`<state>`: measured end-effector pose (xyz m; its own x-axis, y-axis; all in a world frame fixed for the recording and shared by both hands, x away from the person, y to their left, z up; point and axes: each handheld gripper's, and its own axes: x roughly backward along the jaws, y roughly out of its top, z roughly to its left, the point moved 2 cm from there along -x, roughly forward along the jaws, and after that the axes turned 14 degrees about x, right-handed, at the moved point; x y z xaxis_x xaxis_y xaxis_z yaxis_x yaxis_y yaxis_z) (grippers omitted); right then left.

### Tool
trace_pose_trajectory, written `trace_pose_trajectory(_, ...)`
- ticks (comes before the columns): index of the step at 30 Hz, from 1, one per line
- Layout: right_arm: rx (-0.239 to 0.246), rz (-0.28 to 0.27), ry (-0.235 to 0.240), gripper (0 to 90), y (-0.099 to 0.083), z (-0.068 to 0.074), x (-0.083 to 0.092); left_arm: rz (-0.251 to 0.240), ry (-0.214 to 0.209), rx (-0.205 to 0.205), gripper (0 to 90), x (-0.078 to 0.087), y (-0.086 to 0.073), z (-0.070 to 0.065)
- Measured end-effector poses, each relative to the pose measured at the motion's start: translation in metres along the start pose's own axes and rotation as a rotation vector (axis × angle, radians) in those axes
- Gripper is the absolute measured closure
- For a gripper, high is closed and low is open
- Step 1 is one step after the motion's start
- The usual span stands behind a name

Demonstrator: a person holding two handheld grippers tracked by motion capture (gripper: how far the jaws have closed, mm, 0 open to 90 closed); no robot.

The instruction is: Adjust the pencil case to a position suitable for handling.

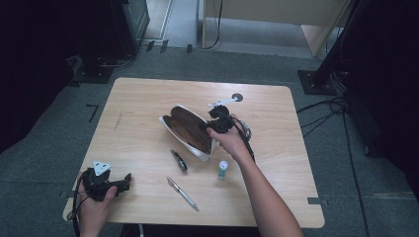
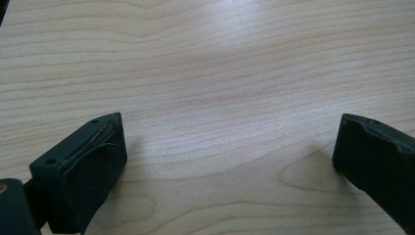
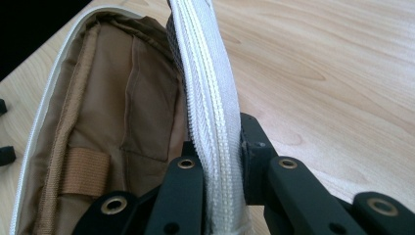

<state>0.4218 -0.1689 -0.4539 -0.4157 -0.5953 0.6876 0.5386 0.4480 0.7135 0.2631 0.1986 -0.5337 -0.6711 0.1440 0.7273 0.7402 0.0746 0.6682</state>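
Pale wood counter [image 1: 148, 98] carries white zip pouch [image 1: 190, 129] at centre, unzipped, brown lining showing; nothing visible inside, only brown webbing loop [image 3: 85, 171] sewn to lining. Right claw [image 1: 210, 126] clamped on pouch's white zipper edge [image 3: 213, 122], jaws pinching it from both sides. Left claw [image 1: 123, 181] rests near front-left corner, jaws spread wide, nothing between them. Lying loose in front of pouch: dark folded tool [image 1: 179, 160], silver pen [image 1: 183, 193], small green-capped bottle [image 1: 223, 169] just beside right forearm.
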Motion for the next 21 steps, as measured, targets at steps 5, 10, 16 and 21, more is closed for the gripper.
trace_pose_trajectory(5, -0.031, -0.012, 0.067, 67.1, -0.004, -0.006, -0.002, 0.000, 0.000, 0.000, 0.0, 0.000, 0.000, 0.000)
trace_pose_trajectory(10, -0.028, -0.059, 0.057, 47.1, -0.002, -0.006, 0.006, 0.000, 0.000, 0.000, 0.0, 0.000, 0.000, 0.000)
trace_pose_trajectory(16, -0.047, -0.096, 0.023, 26.5, 0.001, -0.009, 0.026, 0.000, 0.001, 0.000, 0.0, 0.000, 0.000, 0.000)
trace_pose_trajectory(21, -0.030, -0.086, -0.044, 13.0, -0.003, -0.004, 0.042, 0.001, 0.000, -0.001, 0.0, 0.000, 0.000, 0.000)
